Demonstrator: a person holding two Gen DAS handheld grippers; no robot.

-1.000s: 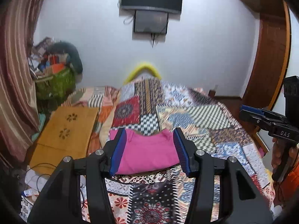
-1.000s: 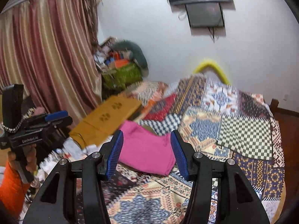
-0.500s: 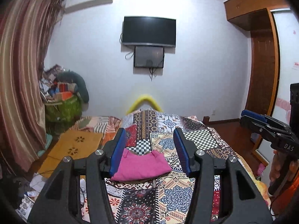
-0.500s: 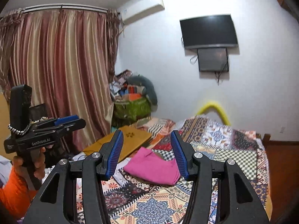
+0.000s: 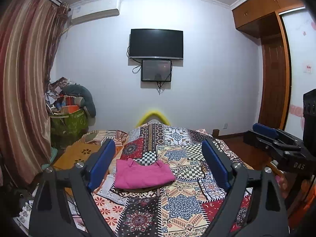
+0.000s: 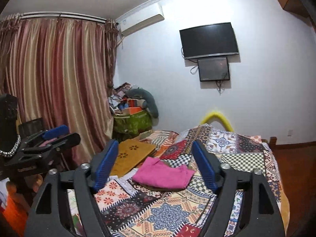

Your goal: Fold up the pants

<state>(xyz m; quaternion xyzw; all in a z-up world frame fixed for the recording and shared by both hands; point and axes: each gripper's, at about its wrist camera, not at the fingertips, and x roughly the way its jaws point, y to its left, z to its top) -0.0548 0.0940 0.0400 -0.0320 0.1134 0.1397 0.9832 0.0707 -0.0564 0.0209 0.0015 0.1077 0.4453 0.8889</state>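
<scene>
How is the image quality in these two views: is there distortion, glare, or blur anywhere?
Left wrist view: strong fisheye bending, the curtain and wardrobe curve inward, corners are black; the pink pants look sharp. Right wrist view: same bending, bright glare on the wall above the TV; the left gripper at the frame's edge looks slightly soft.

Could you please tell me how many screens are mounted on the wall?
2: a large black flat television high on the white wall, and a smaller dark screen directly beneath it.

White letters "DAS" on the black body of the right gripper (image 5: pixel 264 131), no other text legible
</scene>
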